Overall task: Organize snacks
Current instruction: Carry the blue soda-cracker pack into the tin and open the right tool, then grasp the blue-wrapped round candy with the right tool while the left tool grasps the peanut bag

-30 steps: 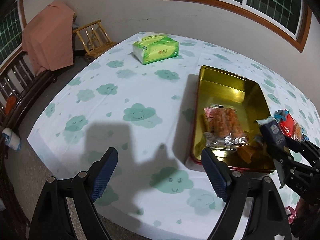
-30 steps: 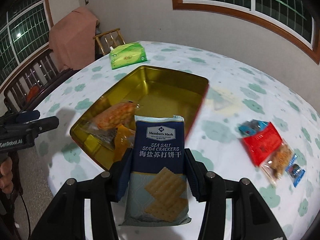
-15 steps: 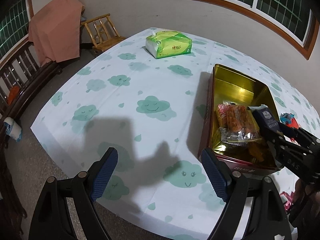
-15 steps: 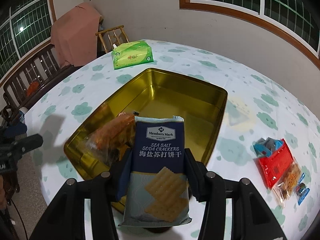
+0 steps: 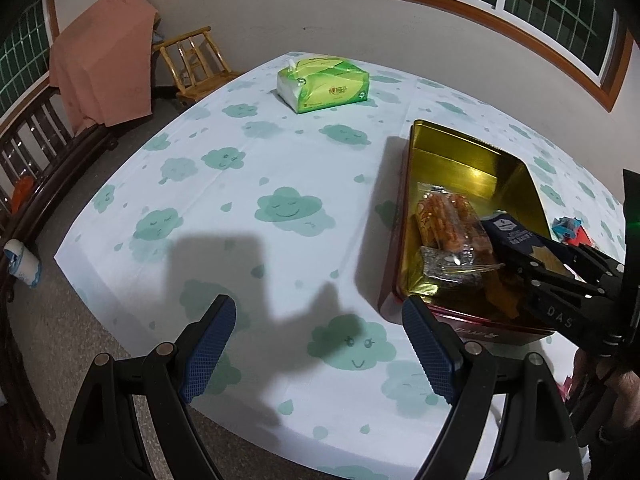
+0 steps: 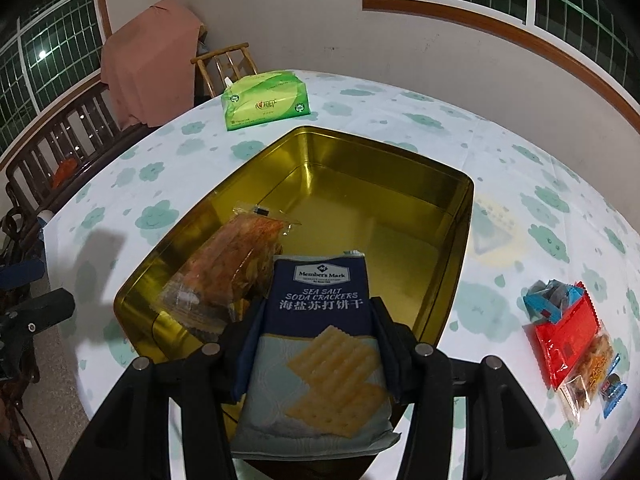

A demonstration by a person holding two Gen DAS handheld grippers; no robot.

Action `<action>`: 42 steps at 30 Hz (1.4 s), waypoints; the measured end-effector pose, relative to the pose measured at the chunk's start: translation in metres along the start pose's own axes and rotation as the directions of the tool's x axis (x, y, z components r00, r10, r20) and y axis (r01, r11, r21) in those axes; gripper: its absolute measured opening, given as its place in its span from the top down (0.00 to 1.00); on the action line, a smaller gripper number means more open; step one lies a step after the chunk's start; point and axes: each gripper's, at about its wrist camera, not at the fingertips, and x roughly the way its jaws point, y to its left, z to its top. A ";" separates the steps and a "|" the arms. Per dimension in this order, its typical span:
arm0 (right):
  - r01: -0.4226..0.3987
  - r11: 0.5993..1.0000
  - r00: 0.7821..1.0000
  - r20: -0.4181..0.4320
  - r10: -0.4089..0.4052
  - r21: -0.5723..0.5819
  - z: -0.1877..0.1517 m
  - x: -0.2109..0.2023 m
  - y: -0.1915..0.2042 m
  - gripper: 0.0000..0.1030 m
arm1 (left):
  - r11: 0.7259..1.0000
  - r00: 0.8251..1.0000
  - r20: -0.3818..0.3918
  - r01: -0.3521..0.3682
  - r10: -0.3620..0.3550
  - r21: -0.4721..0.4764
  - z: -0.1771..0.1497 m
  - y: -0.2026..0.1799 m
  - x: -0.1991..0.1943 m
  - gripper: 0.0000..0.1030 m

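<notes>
Your right tool point(image 6: 316, 344), jaws easing open around the cracker packet point(image 6: 320, 344), holds it lengthwise over the gold tin's point(image 6: 448, 248) near end; your left tool point(image 5: 316, 352) hangs released, well aside.

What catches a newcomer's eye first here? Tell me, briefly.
The navy cracker packet fills the right wrist view's foreground, between the right tongs, whose jaws are opening, over the gold tin. Further back on the cloud-print tablecloth sits a bright green tissue pack.
</notes>
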 end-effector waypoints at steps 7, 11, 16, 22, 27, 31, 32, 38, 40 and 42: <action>-0.002 1.000 1.000 0.031 0.001 0.021 -0.002 -0.017 -0.007 0.49 | 1.000 1.000 -0.004 0.017 -0.017 0.021 0.001 -0.013 -0.001 0.20; 0.007 0.999 0.997 0.072 -0.011 0.050 -0.009 -0.041 -0.025 0.49 | 0.999 0.999 -0.003 0.034 -0.034 0.038 0.003 -0.025 -0.001 0.20; 0.057 0.993 0.992 0.105 -0.068 0.103 -0.025 -0.070 -0.071 0.49 | 0.995 0.998 0.002 0.058 -0.058 0.083 0.006 -0.050 -0.004 0.20; 0.181 0.968 0.977 0.083 -0.198 0.172 -0.059 -0.100 -0.163 0.49 | 0.982 0.995 -0.008 0.101 -0.101 0.159 0.005 -0.091 -0.006 0.20; 0.250 0.959 0.965 0.043 -0.257 0.131 -0.084 -0.109 -0.225 0.49 | 0.964 0.990 -0.031 0.143 -0.140 0.223 0.002 -0.129 -0.006 0.20; 0.223 0.973 0.975 -0.001 -0.224 0.050 -0.096 -0.101 -0.253 0.49 | 0.947 0.987 -0.044 0.163 -0.157 0.278 -0.002 -0.157 -0.009 0.20; 0.202 0.979 0.979 -0.010 -0.202 0.024 -0.098 -0.097 -0.259 0.49 | 0.940 0.986 -0.045 0.165 -0.159 0.298 -0.003 -0.166 -0.009 0.20; 0.129 0.982 0.990 -0.036 -0.135 -0.135 -0.097 -0.076 -0.266 0.49 | 0.916 0.978 -0.082 0.209 -0.193 0.341 -0.005 -0.201 -0.007 0.20; 0.110 0.981 0.992 -0.049 -0.120 -0.162 -0.096 -0.070 -0.268 0.49 | 0.914 0.974 -0.095 0.224 -0.203 0.339 -0.005 -0.211 -0.005 0.20; 0.095 0.981 0.992 -0.063 -0.107 -0.168 -0.098 -0.064 -0.273 0.49 | 0.911 0.973 -0.103 0.228 -0.204 0.344 -0.005 -0.221 -0.003 0.20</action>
